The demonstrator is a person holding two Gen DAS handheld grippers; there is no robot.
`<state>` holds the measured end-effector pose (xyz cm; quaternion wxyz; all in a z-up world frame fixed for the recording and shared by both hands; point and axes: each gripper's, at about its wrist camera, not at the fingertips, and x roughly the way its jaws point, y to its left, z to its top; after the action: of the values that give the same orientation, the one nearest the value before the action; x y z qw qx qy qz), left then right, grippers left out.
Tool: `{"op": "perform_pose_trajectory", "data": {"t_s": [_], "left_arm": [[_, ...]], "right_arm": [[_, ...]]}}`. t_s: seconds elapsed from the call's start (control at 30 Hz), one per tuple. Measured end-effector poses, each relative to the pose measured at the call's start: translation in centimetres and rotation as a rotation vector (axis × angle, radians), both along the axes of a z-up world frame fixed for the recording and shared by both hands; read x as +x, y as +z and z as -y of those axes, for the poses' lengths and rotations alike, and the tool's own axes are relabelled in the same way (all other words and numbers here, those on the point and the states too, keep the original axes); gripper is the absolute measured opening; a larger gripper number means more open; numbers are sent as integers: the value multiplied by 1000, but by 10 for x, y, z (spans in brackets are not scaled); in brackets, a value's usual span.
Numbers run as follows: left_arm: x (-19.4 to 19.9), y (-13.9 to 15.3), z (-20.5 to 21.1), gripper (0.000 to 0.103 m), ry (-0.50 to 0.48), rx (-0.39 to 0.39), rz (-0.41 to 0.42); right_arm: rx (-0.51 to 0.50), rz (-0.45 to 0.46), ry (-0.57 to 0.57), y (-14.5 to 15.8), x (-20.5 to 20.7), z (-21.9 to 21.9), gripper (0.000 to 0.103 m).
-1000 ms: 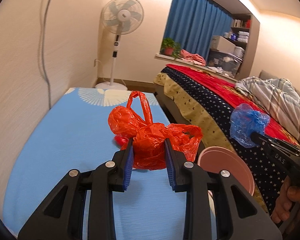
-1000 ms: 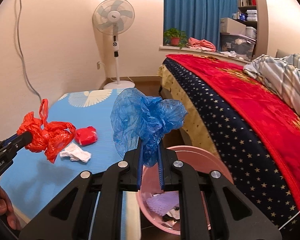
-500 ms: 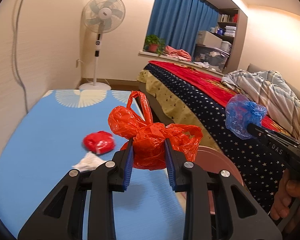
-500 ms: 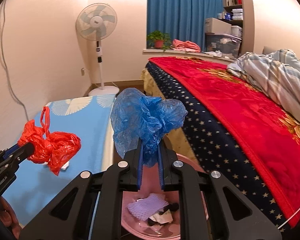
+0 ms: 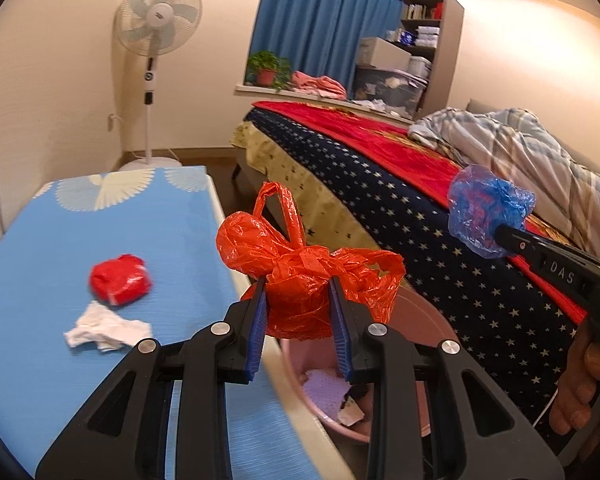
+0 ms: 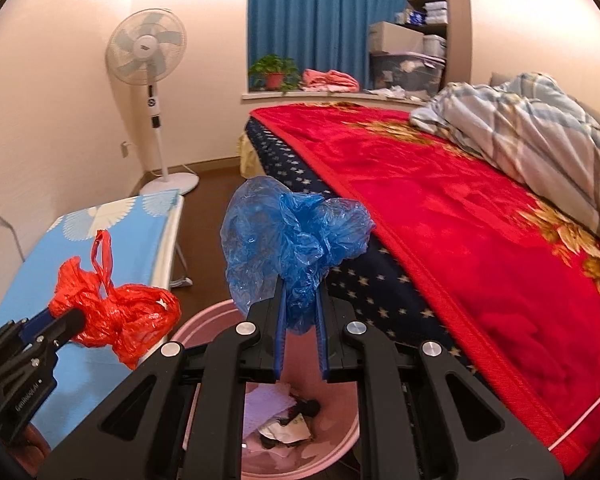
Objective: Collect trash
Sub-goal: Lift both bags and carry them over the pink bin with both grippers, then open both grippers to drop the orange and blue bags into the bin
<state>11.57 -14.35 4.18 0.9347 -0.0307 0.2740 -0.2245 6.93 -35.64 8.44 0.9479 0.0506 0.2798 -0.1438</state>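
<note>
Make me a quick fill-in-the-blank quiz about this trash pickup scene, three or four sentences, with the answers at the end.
1. The left gripper is shut on a crumpled ____ bag.
2. The right gripper is shut on a crumpled ____ bag.
3. Below both grippers stands a ____ bin that already holds scraps.
4. A red wad and a white ____ lie on the blue table.

Missing words: red; blue; pink; tissue

bin (image 6: 204, 316) between table (image 6: 40, 256), bed (image 6: 440, 216)

Left gripper (image 5: 298, 308) and right gripper (image 6: 300, 312), jaws clamped, raised side by side.
</note>
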Motion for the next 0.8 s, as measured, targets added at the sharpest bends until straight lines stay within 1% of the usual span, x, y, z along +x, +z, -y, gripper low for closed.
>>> {"op": "perform_pose_trajectory", "data": {"t_s": [0.13,0.33,0.73,0.8], "left_arm": [[2,-7,18,29,-32,7,-9],[8,-19,35,29,-57,10,-39],[16,-30,50,29,-94,-10,-76],[18,-32,51,30,-109,-26,-93]], "right_arm": [[13,-7,-20,-3,0,10,13],[25,-26,-32,-11,4,14,13],[24,-49,-37,-16,12,11,13],[32,-51,-40,-17,11,12,15]]}}
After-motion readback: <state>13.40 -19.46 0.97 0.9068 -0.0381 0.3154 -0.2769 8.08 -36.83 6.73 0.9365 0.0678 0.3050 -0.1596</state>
